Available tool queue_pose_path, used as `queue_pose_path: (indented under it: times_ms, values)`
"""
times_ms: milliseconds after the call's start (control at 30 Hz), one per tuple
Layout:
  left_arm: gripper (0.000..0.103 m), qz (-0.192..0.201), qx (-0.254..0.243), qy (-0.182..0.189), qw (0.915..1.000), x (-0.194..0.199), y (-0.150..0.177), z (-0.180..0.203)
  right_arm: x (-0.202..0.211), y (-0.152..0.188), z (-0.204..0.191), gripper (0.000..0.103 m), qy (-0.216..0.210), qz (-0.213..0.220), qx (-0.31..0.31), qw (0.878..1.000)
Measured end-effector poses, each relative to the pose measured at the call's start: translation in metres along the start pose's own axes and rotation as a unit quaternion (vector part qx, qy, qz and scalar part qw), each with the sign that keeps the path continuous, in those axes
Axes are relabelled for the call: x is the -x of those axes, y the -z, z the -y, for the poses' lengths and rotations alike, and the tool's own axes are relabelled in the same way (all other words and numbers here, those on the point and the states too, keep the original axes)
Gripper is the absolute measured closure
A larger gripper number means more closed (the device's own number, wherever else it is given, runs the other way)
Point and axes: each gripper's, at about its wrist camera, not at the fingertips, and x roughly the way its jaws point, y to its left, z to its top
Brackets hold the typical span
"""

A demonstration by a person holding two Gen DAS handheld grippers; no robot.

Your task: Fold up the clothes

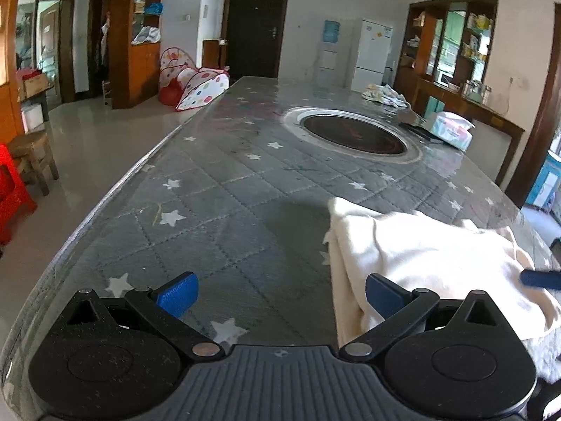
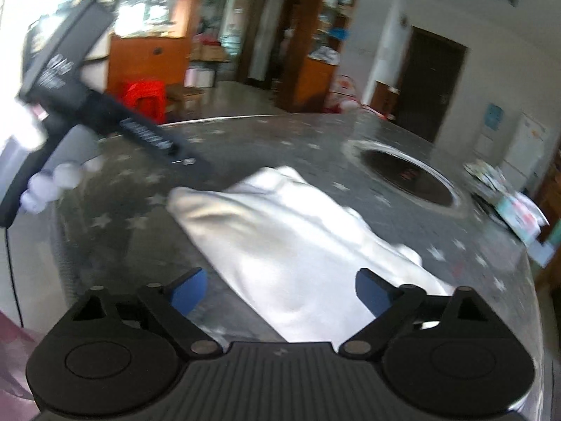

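Table (image 1: 217, 189): quilted star cover, round inset far | Garment (image 2: 280, 242): cream, bunched at near right edge | Left gripper (image 1: 280, 293): released, just left of cloth | Right gripper (image 2: 280, 289): released over cloth | We recommend flattening it before grasping an edge.

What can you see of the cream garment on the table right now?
The cream garment is soft, plain, knit-looking cloth lying loosely bunched and partly doubled over, with rumpled folds, on the grey star-quilted table cover, short of the round inset cooktop. The right tongs stand open above its near edge; the left tongs are open beside it, one blue pad at its edge. Neither grips it. Sunlight washes out its top.
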Motion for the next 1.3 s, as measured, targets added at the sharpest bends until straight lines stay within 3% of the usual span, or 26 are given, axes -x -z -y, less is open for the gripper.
queue_pose_path:
  times_ms: [200, 433, 667, 800, 1067, 1133, 1233, 1300]
  values:
    - [0.000, 0.001, 0.024, 0.015, 0.9996, 0.001, -0.006, -0.008, -0.015, -0.020, -0.031, 0.032, -0.038, 0.008, 0.067, 0.997]
    - [0.000, -0.008, 0.070, 0.064, 0.9955, -0.001, -0.017, -0.020, -0.039, -0.038, -0.048, 0.050, -0.058, 0.000, 0.088, 0.994]
    - [0.000, -0.036, 0.122, 0.124, 0.9841, -0.013, -0.022, -0.026, -0.045, -0.039, -0.040, 0.087, -0.059, 0.002, 0.049, 0.997]
    - [0.000, -0.054, 0.167, 0.152, 0.9726, -0.020, -0.022, -0.027, -0.032, -0.045, -0.018, 0.088, -0.077, 0.017, -0.016, 0.997]
    - [0.000, -0.113, 0.268, 0.224, 0.9301, -0.043, -0.014, -0.022, -0.013, -0.049, 0.004, 0.090, -0.093, 0.035, -0.071, 0.993]
    - [0.001, -0.113, 0.278, 0.237, 0.9239, -0.046, -0.013, -0.020, -0.011, -0.049, 0.004, 0.090, -0.100, 0.036, -0.078, 0.991]
    - [0.011, -0.116, 0.284, 0.248, 0.9189, -0.052, -0.011, -0.016, -0.008, -0.045, 0.001, 0.090, -0.109, 0.037, -0.078, 0.990]
    - [0.028, -0.118, 0.287, 0.256, 0.9158, -0.056, -0.010, -0.014, -0.006, -0.042, -0.002, 0.090, -0.114, 0.038, -0.073, 0.990]
